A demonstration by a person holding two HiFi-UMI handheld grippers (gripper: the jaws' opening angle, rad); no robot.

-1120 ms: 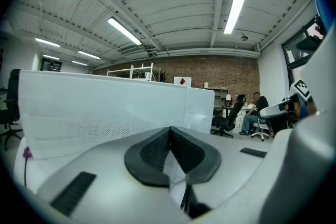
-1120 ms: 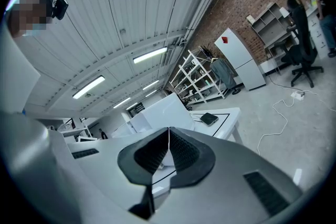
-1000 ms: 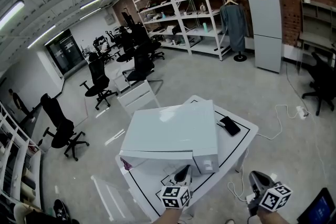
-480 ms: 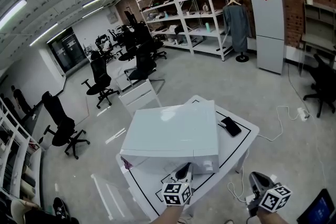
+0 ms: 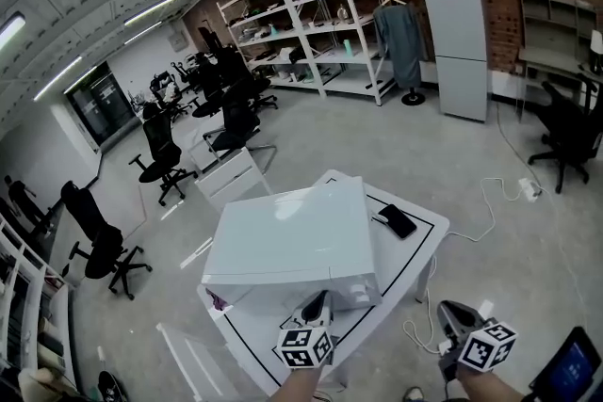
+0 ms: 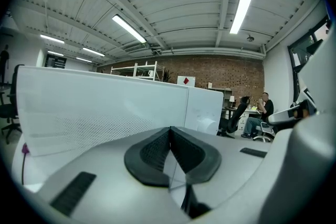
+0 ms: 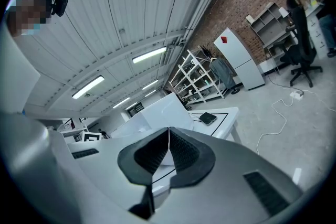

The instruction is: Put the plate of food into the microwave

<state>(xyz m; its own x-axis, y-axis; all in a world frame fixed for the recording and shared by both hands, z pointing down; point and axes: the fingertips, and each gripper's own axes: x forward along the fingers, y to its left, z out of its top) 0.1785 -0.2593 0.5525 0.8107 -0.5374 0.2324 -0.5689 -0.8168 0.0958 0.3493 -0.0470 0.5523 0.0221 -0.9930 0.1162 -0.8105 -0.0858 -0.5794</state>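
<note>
Only the camera drifts; left gripper (image 5: pixel 316 306) and right gripper (image 5: pixel 452 320) stay put, jaws shut, empty. Microwave (image 5: pixel 292 245) at 12 o'clock, closed; no plate visible: inside already or elsewhere.

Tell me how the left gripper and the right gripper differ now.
The left gripper hangs over the table, right before the microwave; the right gripper is off the table's edge, above the floor. The left gripper points at the microwave's front; the right gripper points along its side, toward the phone. Both are shut and empty.
</note>
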